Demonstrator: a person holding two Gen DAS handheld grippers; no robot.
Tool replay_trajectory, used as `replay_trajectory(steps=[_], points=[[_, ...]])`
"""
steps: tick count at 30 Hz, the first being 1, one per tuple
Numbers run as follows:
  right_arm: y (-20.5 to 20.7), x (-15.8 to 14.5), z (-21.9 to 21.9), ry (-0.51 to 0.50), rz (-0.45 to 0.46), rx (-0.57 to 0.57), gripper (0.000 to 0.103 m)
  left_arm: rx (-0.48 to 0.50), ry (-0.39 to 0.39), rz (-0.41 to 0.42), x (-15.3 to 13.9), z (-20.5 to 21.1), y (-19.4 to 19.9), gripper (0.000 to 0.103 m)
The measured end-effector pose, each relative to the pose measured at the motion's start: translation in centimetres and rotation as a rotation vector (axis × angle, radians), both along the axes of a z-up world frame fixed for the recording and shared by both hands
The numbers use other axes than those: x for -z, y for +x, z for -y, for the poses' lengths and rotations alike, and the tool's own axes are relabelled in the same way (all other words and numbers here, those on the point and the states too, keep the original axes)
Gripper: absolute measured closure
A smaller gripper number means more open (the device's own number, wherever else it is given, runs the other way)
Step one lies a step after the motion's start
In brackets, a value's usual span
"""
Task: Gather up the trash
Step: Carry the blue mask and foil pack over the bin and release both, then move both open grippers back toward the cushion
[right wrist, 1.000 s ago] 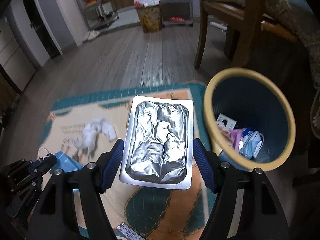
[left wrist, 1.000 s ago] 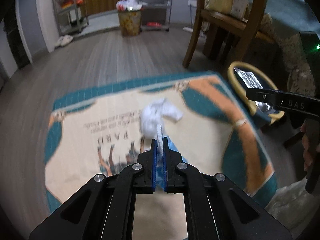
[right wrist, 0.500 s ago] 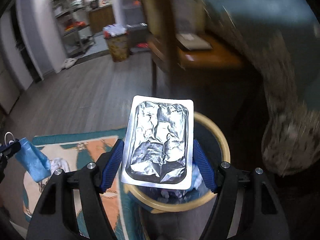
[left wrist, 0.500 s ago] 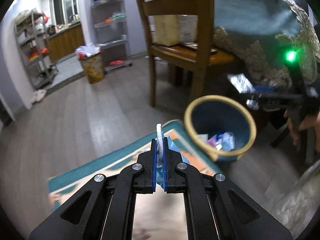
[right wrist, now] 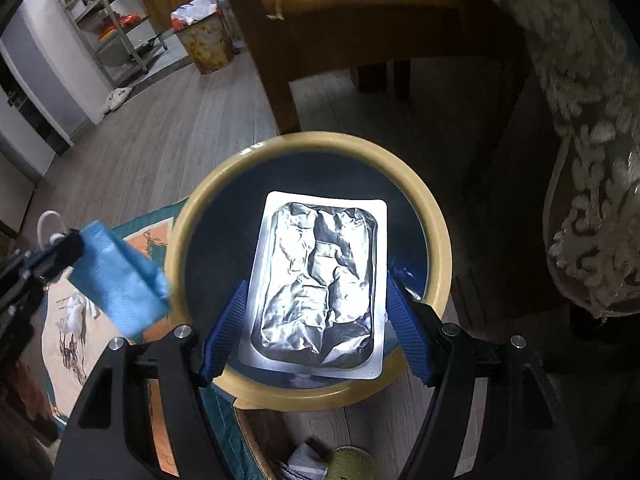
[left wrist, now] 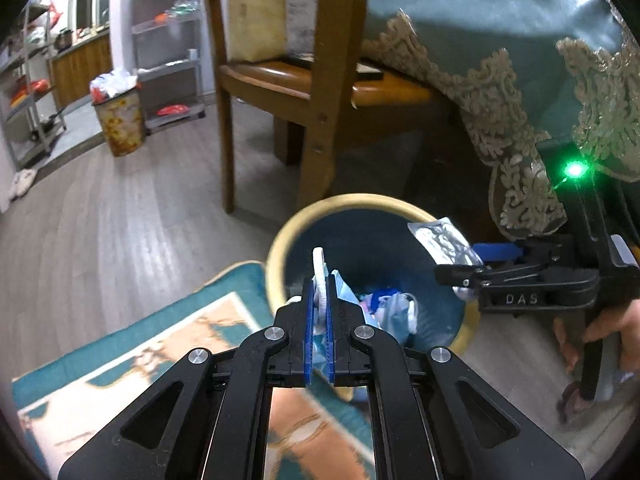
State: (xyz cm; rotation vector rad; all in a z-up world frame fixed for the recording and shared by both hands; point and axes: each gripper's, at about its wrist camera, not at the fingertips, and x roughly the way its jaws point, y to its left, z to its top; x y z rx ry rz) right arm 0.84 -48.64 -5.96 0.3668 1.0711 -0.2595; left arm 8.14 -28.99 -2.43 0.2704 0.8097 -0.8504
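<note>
1. Both grippers have moved from the rug to the bin.
2. Left gripper [left wrist: 319, 312] is pressed together on a blue face mask [right wrist: 120, 280], beside the rim.
3. Right gripper [right wrist: 316, 312] clamps a foil tray [right wrist: 320, 288] over the blue bin [right wrist: 436, 224].
4. Wooden chair [left wrist: 320, 80] and draped tablecloth [left wrist: 500, 120] stand close behind; the rug [left wrist: 120, 360] lies in front.

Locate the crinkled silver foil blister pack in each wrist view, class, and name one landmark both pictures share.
Left wrist view: the crinkled silver foil blister pack sits right of centre, held in the right gripper over the bin's far-right rim.
Right wrist view: it fills the centre, between the blue fingers.
Shared landmark: the round dark-blue bin with a yellow rim.
</note>
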Motion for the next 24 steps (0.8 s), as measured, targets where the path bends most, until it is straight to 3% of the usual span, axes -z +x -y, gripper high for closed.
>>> replay_trajectory(steps=[5, 8, 12, 18, 22, 24], points=[[0.1, 0.3, 1.0, 0.04, 0.007, 0.036, 0.033, 0.012, 0.016, -0.005, 1.7, 1.8, 0.0, 0.095], [-0.2, 0.1, 1.2, 0.048, 0.016, 0.042, 0.028, 0.017, 0.034, -0.02, 2.5, 1.9, 0.1, 0.079], [-0.3, -0.6, 0.9, 0.038, 0.034, 0.035, 0.027, 0.002, 0.035, -0.006, 2.0, 1.1, 0.1, 0.071], [-0.8, -1.6, -0.7, 0.001, 0.051, -0.012, 0.027, -0.023, 0.053, 0.044, 0.0, -2.5, -0.2, 0.07], [-1.0, -2.1, -2.6, -0.015, 0.049, -0.043, 0.027, -0.098, 0.047, 0.044, -1.4, -6.7, 0.2, 0.068], [-1.1, -2.5, -3.8, -0.025, 0.051, -0.06, 0.027, -0.14, 0.042, 0.044, -2.1, -8.9, 0.5, 0.062]])
